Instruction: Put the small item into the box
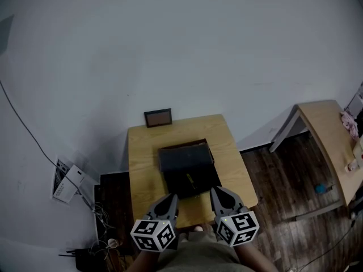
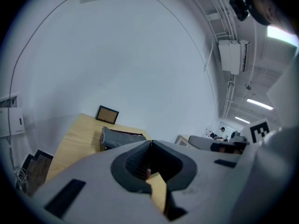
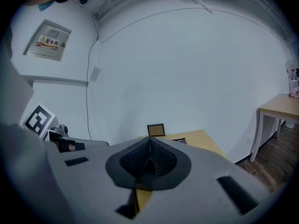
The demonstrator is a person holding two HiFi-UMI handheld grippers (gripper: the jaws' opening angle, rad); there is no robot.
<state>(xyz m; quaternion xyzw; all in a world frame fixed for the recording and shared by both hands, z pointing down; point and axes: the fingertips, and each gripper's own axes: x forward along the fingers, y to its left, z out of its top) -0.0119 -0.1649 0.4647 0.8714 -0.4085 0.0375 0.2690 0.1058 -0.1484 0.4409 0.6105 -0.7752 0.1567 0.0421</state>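
At the bottom of the head view the two marker cubes are seen side by side, with the left gripper (image 1: 172,200) and the right gripper (image 1: 217,192) held over the near edge of a light wooden table (image 1: 142,152), both pointed away from the person. In the left gripper view the jaws are pressed together at their tips and nothing is caught between them; in the right gripper view the jaws are likewise closed tip to tip and nothing is held. Just beyond the two tips, between them, a dark box (image 1: 189,166) is set on the table, open to the camera. A small item (image 1: 190,180) – a yellowish streak, too small for its shape to be made out – is seen lying inside the box, toward its near side, apart from both grippers. Behind the box, at the far edge of the table, a small framed board (image 1: 157,118) is leaned against the white wall (image 1: 181,50). To the left of the table a white device (image 1: 68,183) and loose cables (image 1: 102,217) are seen on the floor. A second wooden table (image 1: 326,129) is placed well apart at the right, on dark plank flooring (image 1: 283,191).
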